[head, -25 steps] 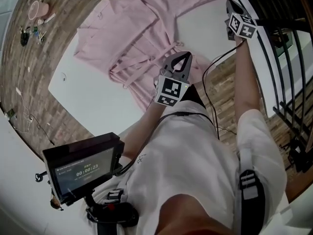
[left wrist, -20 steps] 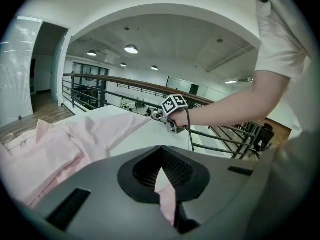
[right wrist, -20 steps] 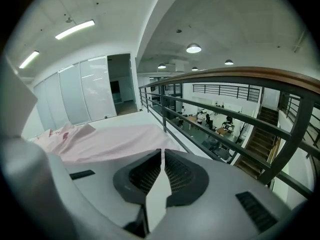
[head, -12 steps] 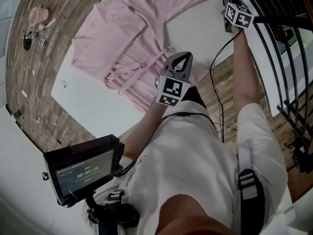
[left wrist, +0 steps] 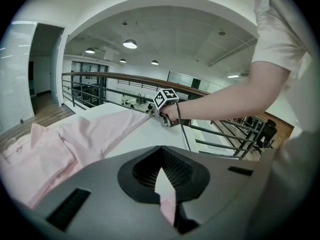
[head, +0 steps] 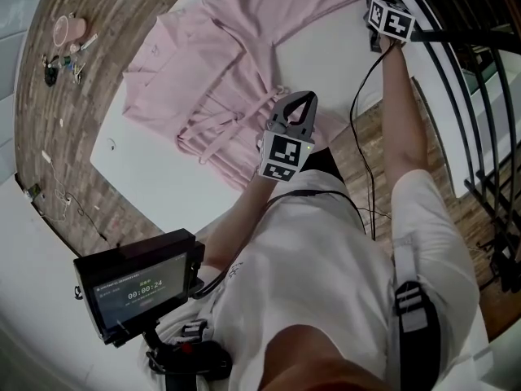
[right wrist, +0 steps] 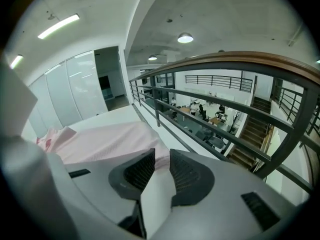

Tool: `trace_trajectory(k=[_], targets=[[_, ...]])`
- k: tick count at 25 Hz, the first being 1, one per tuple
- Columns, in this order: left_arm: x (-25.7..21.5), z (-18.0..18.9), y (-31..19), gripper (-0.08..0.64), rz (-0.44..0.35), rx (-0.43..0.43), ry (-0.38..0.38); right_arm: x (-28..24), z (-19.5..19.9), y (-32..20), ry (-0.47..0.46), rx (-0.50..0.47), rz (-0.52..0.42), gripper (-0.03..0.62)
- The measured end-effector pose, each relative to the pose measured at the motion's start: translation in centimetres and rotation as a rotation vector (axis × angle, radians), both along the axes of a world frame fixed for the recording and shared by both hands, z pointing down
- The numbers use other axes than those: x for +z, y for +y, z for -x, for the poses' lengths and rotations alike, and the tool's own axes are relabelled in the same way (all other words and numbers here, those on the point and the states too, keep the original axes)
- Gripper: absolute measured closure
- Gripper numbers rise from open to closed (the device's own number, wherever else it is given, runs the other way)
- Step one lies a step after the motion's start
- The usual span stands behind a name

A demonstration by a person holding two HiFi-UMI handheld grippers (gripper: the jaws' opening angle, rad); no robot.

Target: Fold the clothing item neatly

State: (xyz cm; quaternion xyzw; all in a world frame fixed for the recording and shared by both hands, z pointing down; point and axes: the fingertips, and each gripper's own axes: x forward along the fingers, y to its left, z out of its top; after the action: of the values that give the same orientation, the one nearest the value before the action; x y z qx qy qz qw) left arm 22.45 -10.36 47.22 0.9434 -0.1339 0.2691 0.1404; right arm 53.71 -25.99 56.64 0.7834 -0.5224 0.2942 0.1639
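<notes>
A pink garment (head: 220, 63) lies spread on the white table (head: 163, 177), one long part stretched toward the far right corner. My left gripper (head: 299, 98) is at the near hem and is shut on a pinch of pink cloth (left wrist: 169, 206). My right gripper (head: 373, 2) is at the end of that stretched part, beside the railing. Its jaws have just been opening and stand apart. The pink cloth (right wrist: 105, 141) lies just beyond the right gripper (right wrist: 161, 156) tips, and the pads do not press on it. The left gripper view shows the right hand and its marker cube (left wrist: 165, 98).
A metal railing (head: 472, 96) runs close along the table's right side. A cable (head: 358, 112) hangs from the right arm. A screen on a stand (head: 138, 287) sits at my near left. A pink cup (head: 67, 29) and small items lie on the wooden floor beyond the table.
My right gripper has shifted up and left in the head view, toward the table's far corner. The left gripper has hardly moved and still holds the hem.
</notes>
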Motion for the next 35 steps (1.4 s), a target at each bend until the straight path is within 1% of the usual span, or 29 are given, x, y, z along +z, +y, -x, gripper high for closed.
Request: trace_trajectory(k=[2,5,7,10,11,13,16,18,21,25,29,35], targets=[[0.1,0.1,0.0,0.557,0.0,0.0,-0.005,0.5,0.0,-0.1,-0.012,0.016,0.04,0.508],[0.2,0.2,0.1,0.557,-0.003,-0.001,-0.012,1.1,0.0,-0.2,-0.006,0.028,0.088,0.508],[0.3,0.2,0.0,0.557,-0.007,-0.002,-0.017,1.3,0.0,-0.3,-0.002,0.031,0.097,0.509],[0.4,0.5,-0.2,0.557,-0.01,-0.005,-0.023,1.4,0.5,-0.6,0.011,0.006,0.105,0.547],[0.4,0.6,-0.2,0.557,-0.011,-0.007,-0.024,1.4,0.8,-0.7,0.018,-0.004,0.105,0.551],[0.2,0.6,-0.2,0.557,-0.015,-0.009,-0.024,0.8,0.9,-0.7,0.032,-0.012,0.082,0.554],[-0.6,0.4,0.1,0.557,-0.03,-0.009,-0.018,-1.6,1.0,-0.5,0.067,-0.024,0.003,0.554],[-1.0,0.4,0.3,0.557,-0.039,-0.01,-0.014,-3.4,1.6,-0.8,0.099,-0.059,-0.05,0.554],[-1.2,0.7,0.1,0.557,-0.047,-0.015,-0.007,-5.3,3.0,-1.3,0.148,-0.114,-0.098,0.554],[-1.6,1.5,-0.1,0.557,-0.058,-0.026,-0.001,-7.3,6.1,-2.3,0.199,-0.207,-0.146,0.554],[-2.0,2.5,-0.2,0.557,-0.068,-0.033,0.006,-8.7,9.8,-2.8,0.249,-0.297,-0.164,0.554],[-2.4,4.4,-0.2,0.557,-0.073,-0.051,0.012,-9.5,14.9,-3.2,0.264,-0.391,-0.184,0.554]])
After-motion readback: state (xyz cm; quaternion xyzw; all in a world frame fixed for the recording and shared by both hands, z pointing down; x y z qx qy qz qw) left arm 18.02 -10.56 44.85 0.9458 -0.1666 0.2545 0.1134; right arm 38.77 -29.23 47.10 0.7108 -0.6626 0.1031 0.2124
